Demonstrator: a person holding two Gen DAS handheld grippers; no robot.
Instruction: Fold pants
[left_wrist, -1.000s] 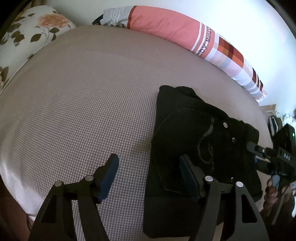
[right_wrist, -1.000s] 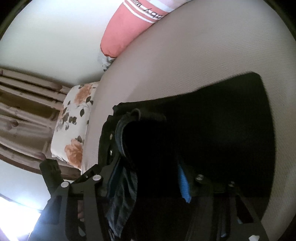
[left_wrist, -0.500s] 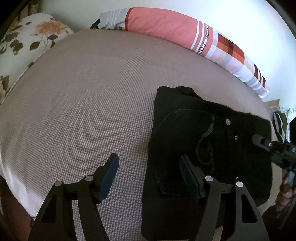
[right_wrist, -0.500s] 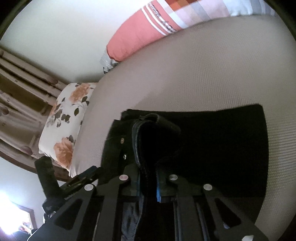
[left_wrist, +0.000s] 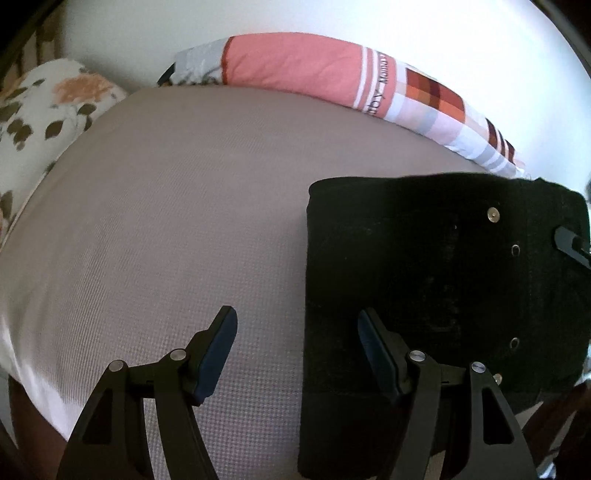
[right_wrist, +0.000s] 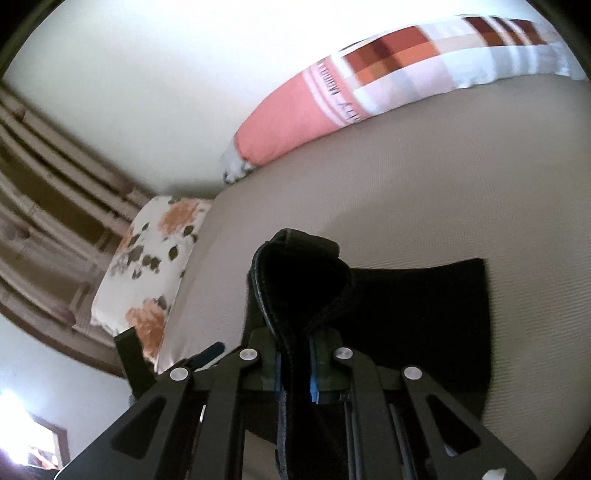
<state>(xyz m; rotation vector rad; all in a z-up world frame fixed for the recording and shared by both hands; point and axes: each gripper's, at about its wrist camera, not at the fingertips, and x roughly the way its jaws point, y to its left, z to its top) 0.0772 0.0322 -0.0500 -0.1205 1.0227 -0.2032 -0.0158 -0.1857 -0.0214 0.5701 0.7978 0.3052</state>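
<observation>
1. The right hand-held gripper (right_wrist: 293, 373) is clamped on a thick folded edge of the black pants (right_wrist: 299, 273), which rises in a loop just beyond its blue pads (right_wrist: 313, 384).
2. The left hand-held gripper (left_wrist: 297, 343) hovers with its jaws spread wide and nothing between them; its left finger is over the bare bed (left_wrist: 166, 221), its right finger (left_wrist: 376, 354) over the near left edge of the pants (left_wrist: 424, 280).
3. The pants lie as a dark folded rectangle on the right part of the bed, with metal rivets showing on top.
4. At the right edge of the left wrist view, a black tip of the right hand-held gripper (left_wrist: 570, 245) meets the pants' far side.
5. Further off, a floral pillow (left_wrist: 40, 107) sits at the bed's left corner.
6. Along the far edge, against the pale wall (right_wrist: 155, 92), lies a long pink and checked bolster (left_wrist: 332, 81).
</observation>
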